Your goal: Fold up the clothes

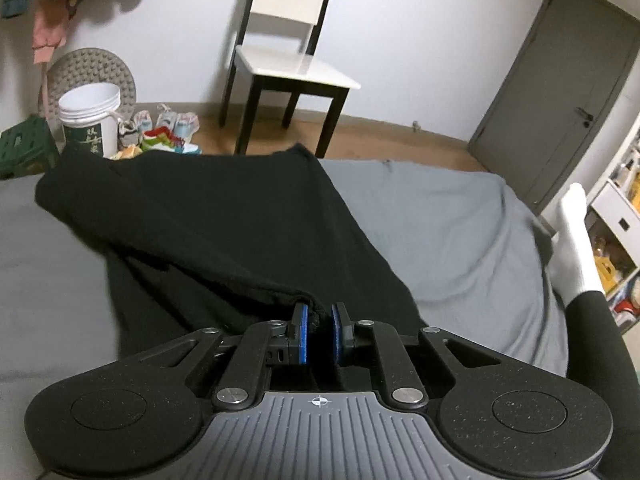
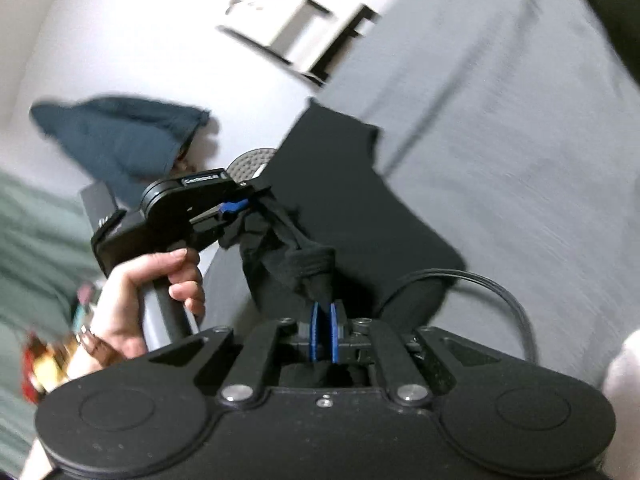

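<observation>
A black garment [image 1: 224, 224] lies stretched across the grey bed sheet [image 1: 460, 224], folded lengthwise with one layer over another. My left gripper [image 1: 319, 322] is shut on a bunched corner of it at the near end. In the right wrist view the same black garment [image 2: 360, 200] hangs between both tools. My right gripper [image 2: 324, 312] is shut on a twisted bunch of the cloth. The left gripper [image 2: 236, 216], held by a hand [image 2: 140, 292], pinches another corner just up and left of it.
A white and black chair [image 1: 288, 60] stands on the wood floor beyond the bed. A white bucket [image 1: 90, 118], a green crate [image 1: 24, 148] and small items sit at left. A grey door [image 1: 560, 92] is at right. A person's white-socked foot [image 1: 572, 240] rests on the bed edge. A black cable [image 2: 496, 292] loops on the sheet.
</observation>
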